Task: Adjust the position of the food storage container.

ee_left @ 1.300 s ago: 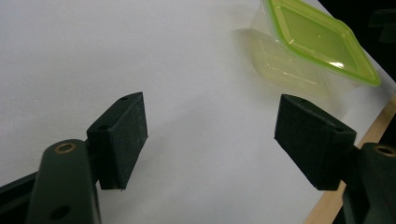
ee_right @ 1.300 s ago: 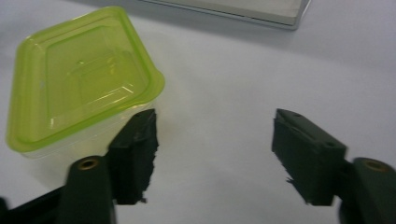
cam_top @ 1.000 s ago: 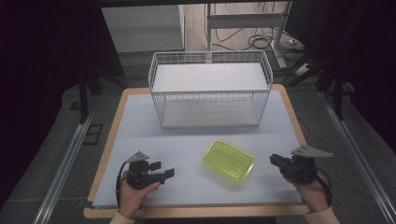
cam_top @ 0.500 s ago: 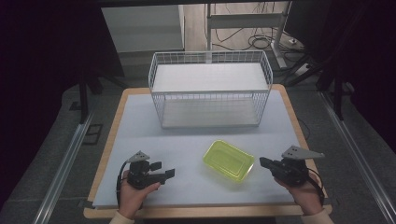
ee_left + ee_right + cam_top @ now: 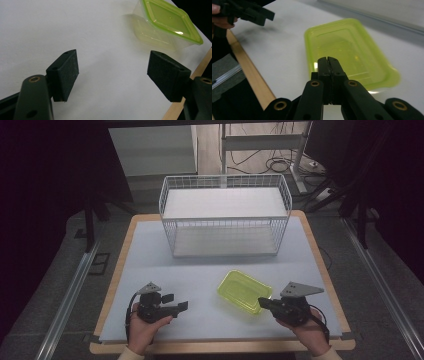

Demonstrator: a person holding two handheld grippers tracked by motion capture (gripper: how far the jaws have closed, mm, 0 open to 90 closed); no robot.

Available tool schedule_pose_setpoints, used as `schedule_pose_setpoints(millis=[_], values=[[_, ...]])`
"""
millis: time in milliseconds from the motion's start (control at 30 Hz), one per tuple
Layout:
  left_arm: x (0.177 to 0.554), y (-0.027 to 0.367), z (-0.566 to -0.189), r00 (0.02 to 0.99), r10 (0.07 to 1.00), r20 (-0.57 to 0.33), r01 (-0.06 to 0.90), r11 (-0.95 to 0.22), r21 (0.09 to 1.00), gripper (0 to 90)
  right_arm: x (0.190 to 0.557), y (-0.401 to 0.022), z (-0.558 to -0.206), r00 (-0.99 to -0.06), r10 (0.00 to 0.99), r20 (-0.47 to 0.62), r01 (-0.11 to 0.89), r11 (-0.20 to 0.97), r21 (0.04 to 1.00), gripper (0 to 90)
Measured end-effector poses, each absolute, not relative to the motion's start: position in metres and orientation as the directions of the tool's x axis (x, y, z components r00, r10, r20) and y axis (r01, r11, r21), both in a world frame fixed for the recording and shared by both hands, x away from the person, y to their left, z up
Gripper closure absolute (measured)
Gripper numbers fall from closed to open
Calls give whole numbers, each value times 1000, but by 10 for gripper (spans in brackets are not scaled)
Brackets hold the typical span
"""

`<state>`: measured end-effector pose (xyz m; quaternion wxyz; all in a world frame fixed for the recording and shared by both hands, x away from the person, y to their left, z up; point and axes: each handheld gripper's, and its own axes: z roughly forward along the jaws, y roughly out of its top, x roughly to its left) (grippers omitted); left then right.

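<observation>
the right gripper (image 5: 265, 303), jaws pressed together on nothing, was beside the green container (image 5: 245, 291) lying on the table (image 5: 200, 270), so it needed to open before gripping the rim squarely, while the left gripper (image 5: 181, 306) stood open, well apart.

Left gripper (image 5: 113, 72) jaws wide apart, green-lidded container (image 5: 163, 25) beyond — on white table (image 5: 50, 25)

A glossy translucent plastic container (image 5: 245, 291) sits on a matt white tabletop (image 5: 210, 270) edged in smooth wood.
</observation>
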<state>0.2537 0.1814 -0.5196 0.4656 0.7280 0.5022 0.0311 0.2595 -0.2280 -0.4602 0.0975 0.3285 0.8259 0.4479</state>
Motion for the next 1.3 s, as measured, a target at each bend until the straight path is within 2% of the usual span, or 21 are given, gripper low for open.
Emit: schedule_pose_setpoints(millis=[100,633,1300], values=[[252,182,-518,485,767,-420,696,-48,717,254,257,-219,-463,-780,605,162,468,391,793,896],[253,181,-519,496,758,-423,703,-64,709,251,252,-182,-489,-829,543,131,453,515,728,897],[253,182,-520,495,757,-427,708,-67,703,250,256,-192,-499,-815,569,111,479,553,682,898]])
